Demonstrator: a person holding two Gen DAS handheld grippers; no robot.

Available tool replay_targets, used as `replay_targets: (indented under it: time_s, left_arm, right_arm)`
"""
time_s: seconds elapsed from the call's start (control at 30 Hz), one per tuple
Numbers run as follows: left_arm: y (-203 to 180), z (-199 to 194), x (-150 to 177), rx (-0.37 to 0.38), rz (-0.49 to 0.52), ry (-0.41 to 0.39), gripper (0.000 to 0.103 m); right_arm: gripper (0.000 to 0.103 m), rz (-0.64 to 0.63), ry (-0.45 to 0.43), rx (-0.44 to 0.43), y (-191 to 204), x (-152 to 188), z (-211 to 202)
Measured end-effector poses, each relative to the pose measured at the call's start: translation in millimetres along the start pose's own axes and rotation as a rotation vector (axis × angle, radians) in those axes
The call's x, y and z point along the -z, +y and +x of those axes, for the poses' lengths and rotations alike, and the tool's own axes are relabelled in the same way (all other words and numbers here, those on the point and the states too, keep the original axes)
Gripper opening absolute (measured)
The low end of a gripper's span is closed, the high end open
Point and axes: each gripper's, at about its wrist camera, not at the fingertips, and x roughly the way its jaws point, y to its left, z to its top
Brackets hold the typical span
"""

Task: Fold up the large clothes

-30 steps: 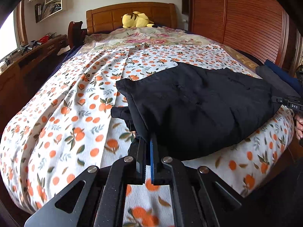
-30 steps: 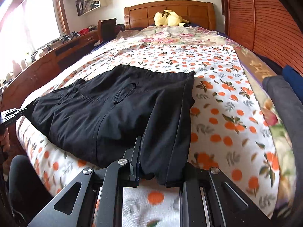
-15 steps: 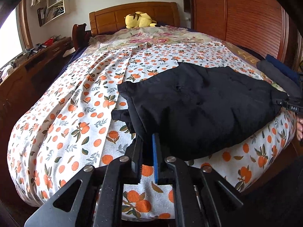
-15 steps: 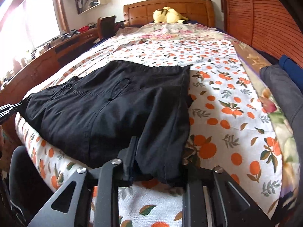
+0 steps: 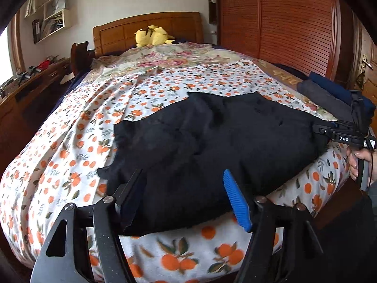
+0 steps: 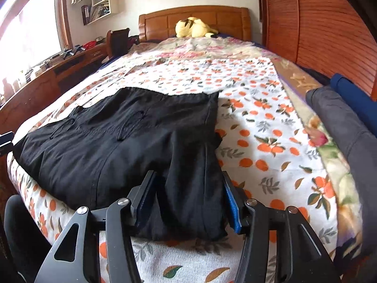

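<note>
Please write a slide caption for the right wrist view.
Open right claw straddles the near edge of black trousers on orange-print bedsheet.

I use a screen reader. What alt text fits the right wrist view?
The open right gripper straddles the near edge of a folded black fabric garment lying on a bed with an orange-print white sheet. A yellow plush toy sits by the wooden headboard.

Light: daylight from the blown-out window (image 6: 30, 30) left of my claw.
Edges: fisheye bend, dark corners.
Focus: slightly soft.
</note>
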Motion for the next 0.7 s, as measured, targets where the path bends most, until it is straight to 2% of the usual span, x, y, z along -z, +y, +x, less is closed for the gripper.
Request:
replay_targets:
  time_s: [0.13,0.33,0.57,0.7]
  left_arm:
    - [-25.4,20.7,-9.9,0.03,0.024,0.015,0.069]
    - [-57.2,51.2,-17.8,0.022,0.09,0.052,0.069]
    - [-62.0,73.9,-8.7,0.014,0.092,0.117,0.069]
    - [-63.3,82.1,-5.0,0.009,0.09,0.143,0.069]
  right_arm:
    - [0.065,-0.009,-0.004,-0.004,4.5,-1.6,-0.8]
    - [0.07,0.003,0.029,-0.021,1.4,1.6,6.7]
    - [0.079,0.051,0.096,-0.043,-7.8,3.4,21.3]
    - [0.08,0.067,0.127,-0.053,-8.6,3.9,29.3]
